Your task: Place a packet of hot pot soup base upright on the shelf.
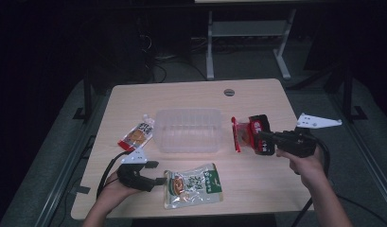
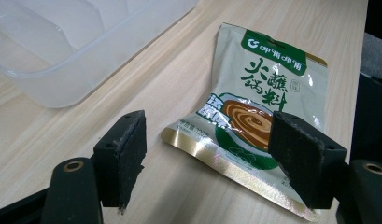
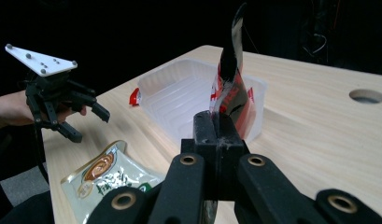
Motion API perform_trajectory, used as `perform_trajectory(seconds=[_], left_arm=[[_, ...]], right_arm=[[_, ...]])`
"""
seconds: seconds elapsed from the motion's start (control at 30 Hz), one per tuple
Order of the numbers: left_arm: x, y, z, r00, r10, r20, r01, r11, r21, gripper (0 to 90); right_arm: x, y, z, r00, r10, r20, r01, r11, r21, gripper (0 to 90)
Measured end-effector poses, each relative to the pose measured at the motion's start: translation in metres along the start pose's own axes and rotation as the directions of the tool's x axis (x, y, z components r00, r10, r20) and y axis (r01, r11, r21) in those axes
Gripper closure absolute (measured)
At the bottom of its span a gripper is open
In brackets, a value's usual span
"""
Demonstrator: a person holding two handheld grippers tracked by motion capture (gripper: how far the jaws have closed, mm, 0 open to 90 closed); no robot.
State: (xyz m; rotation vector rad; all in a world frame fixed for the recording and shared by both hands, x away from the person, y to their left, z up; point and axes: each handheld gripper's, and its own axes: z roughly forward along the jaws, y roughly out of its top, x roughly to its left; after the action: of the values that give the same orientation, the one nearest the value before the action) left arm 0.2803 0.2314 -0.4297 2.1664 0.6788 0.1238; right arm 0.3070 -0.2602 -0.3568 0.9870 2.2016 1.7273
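High view shows a person's two forearms reaching in from the bottom edge over a light wooden table [image 1: 257, 189]: the left gripper [image 1: 155, 172] rests low near the front edge with its jaws spread apart, just beside a green-and-white sauce packet [image 1: 193, 185]. The right gripper [image 1: 257, 137] is held above the table with jaws clamped on a red snack packet [image 1: 245, 135], just right of a clear plastic container [image 1: 187, 130]. An orange-and-white sachet [image 1: 136, 134] lies left of the container; its print is too small to read.
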Motion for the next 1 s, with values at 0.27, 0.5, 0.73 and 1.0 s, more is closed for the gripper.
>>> perform_trajectory(seconds=[0.27,0.5,0.73,1.0], left_arm=[[0.002,-0.001,-0.002,1.0000,0.002,-0.002,-0.002,1.0000,-0.003,27.7],[0.003,-0.002,0.000,1.0000,0.001,0.003,-0.001,1.0000,0.004,27.2],[0.003,-0.002,0.000,1.0000,0.005,0.007,-0.005,1.0000,-0.001,27.2],[0.004,-0.002,0.000,1.0000,0.004,0.008,-0.004,1.0000,-0.003,27.1]], right_arm=[[0.001,0.023,0.009,0.9996,-0.023,-0.016,0.023,1.000,-0.010,90.0],[0.002,0.045,0.026,0.9984,-0.044,-0.036,0.043,0.999,-0.013,90.0],[0.006,0.058,0.046,0.9963,-0.061,-0.060,0.061,0.998,-0.010,90.0],[0.009,0.066,0.067,0.9946,-0.066,-0.081,0.065,0.998,-0.007,90.0]])
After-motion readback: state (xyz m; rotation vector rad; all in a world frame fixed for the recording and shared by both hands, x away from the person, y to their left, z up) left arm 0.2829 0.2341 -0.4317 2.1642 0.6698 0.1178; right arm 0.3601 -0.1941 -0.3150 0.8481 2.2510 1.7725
